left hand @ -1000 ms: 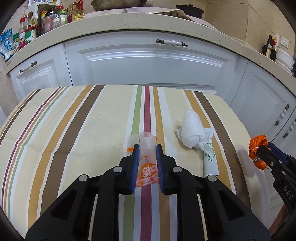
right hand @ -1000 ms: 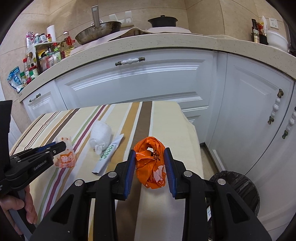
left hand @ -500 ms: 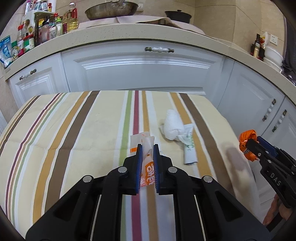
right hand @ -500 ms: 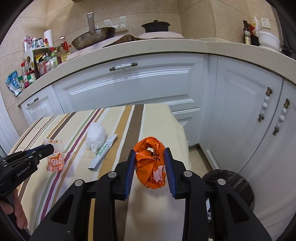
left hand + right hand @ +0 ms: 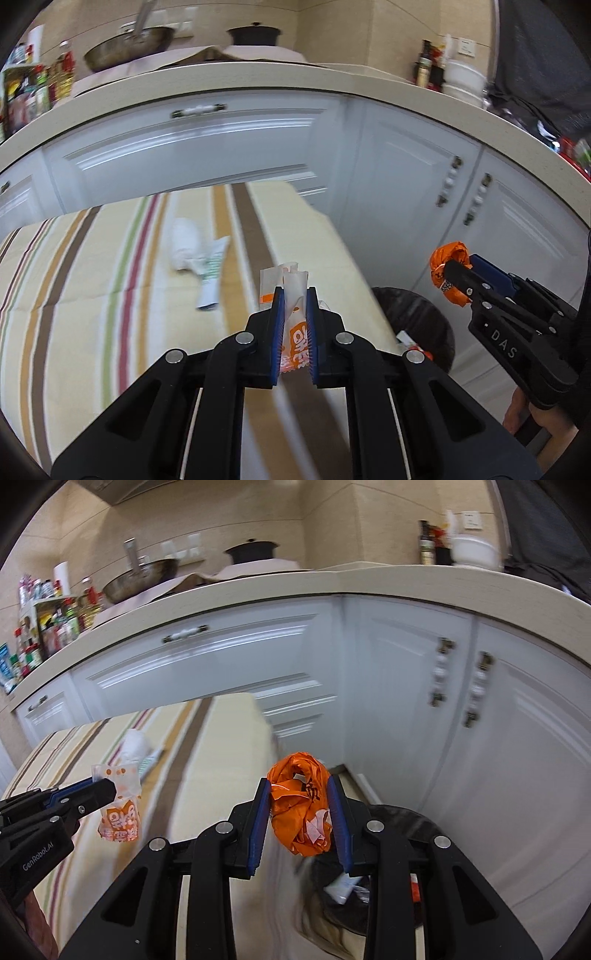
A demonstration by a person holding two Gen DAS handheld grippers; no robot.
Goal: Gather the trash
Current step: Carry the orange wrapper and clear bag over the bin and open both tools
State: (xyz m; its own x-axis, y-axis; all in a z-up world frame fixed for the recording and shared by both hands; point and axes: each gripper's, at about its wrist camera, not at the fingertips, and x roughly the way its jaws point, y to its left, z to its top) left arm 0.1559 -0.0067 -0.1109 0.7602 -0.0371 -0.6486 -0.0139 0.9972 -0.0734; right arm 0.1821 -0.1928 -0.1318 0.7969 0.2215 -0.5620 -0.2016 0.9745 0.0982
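My left gripper point(image 5: 293, 295) was clamped tight on a small snack wrapper point(image 5: 291, 306), its blue pads nearly meeting with only the thin film between them. The wrapper was translucent white at the top, with a crimped edge standing up above the pads, and orange lower down with bold white lettering and a scatter of orange dots. In the right wrist view it hung limp from the fingertips, clear of the striped tablecloth point(image 5: 74, 295) below it, near the table's right-hand edge.

My right gripper point(image 5: 299, 797) held a crumpled orange plastic bag point(image 5: 299, 805), squeezed into a knotted wad between pads that stood a moderate way apart. The bag was glossy, bright orange, creased all over, with some white patches and dark print showing in the folds. It bulged above and below the pads. It was off the table, above a round black trash bin point(image 5: 417, 834) that stood on the floor against the white cabinets point(image 5: 406, 686); some white and red scraps lay inside the bin.

On the tablecloth, well behind my left gripper, lay a crumpled white tissue point(image 5: 184, 243) touching a flat white sachet with green print point(image 5: 210, 280). Both were blurred.
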